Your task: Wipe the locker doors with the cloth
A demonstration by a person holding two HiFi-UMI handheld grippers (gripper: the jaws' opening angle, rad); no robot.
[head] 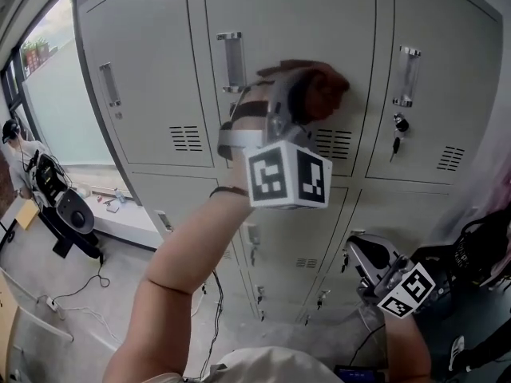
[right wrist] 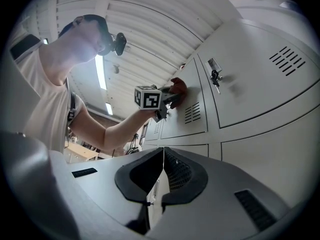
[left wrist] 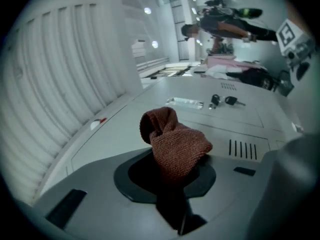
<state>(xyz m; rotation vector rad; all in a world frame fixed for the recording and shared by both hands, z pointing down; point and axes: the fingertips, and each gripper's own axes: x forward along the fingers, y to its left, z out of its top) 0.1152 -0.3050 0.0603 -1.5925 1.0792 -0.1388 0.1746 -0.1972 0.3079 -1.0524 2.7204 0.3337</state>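
Observation:
A reddish-brown cloth [head: 326, 88] is pressed against the upper middle locker door [head: 295, 22], just above its vent slots [head: 334, 143]. My left gripper [head: 307, 96] is shut on it, raised at arm's length. In the left gripper view the cloth [left wrist: 174, 143] bulges out from between the jaws, over the grey door [left wrist: 200, 124]. My right gripper [head: 361, 255] hangs low before the bottom lockers, shut, nothing in it. The right gripper view shows its jaws closed together [right wrist: 162, 154], and further up the left gripper's marker cube [right wrist: 147, 97] and the cloth [right wrist: 179, 86] on the door.
Metal handles [head: 231, 61] [head: 406, 76] stick out from the doors. Keys [head: 397, 133] hang in the right door's lock. A window [head: 56, 94] is at the left, with a person [head: 20, 154], equipment and cables [head: 88, 286] on the floor below. Dark gear [head: 479, 254] stands at the right.

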